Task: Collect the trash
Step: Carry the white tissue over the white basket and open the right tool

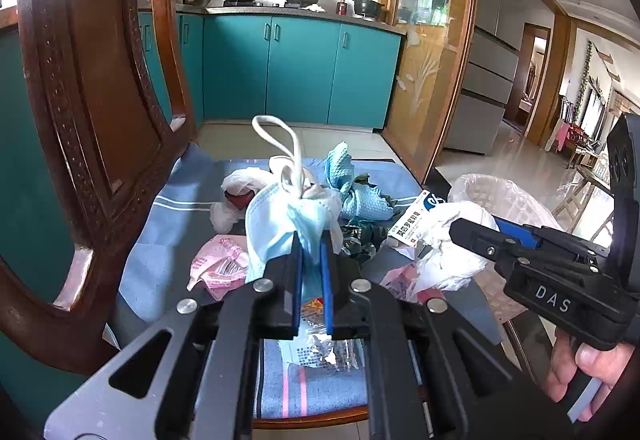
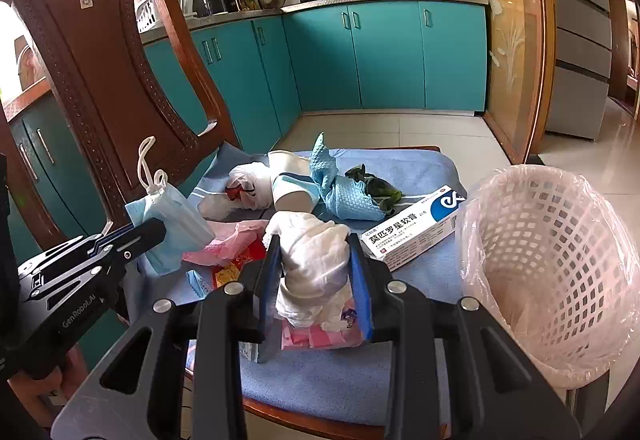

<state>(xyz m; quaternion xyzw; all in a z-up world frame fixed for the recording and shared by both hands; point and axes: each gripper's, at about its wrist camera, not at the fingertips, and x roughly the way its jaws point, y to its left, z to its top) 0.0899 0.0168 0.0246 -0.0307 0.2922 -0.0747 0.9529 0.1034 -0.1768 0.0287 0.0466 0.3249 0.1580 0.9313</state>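
Observation:
On the blue cushion [image 2: 400, 167] of a wooden chair lies a heap of trash. My left gripper [image 1: 310, 242] is shut on a light blue face mask [image 1: 268, 224] and holds it above the cushion, its white ear loops sticking up. The mask [image 2: 176, 224] and left gripper [image 2: 150, 230] also show at the left of the right wrist view. My right gripper [image 2: 314, 240] is shut on a crumpled white tissue [image 2: 316, 252]. That tissue [image 1: 448, 240] hangs close to the white basket [image 1: 508, 199]. The lined basket [image 2: 560, 240] stands to the right.
Still on the cushion are an ointment box [image 2: 416, 228], a light blue cloth [image 2: 344, 191], a paper cup [image 2: 288, 179], a dark green wrapper [image 2: 376, 187], pink wrappers [image 2: 232, 240] and a white plastic bag [image 2: 248, 175]. The carved chair back [image 2: 100, 71] rises at left.

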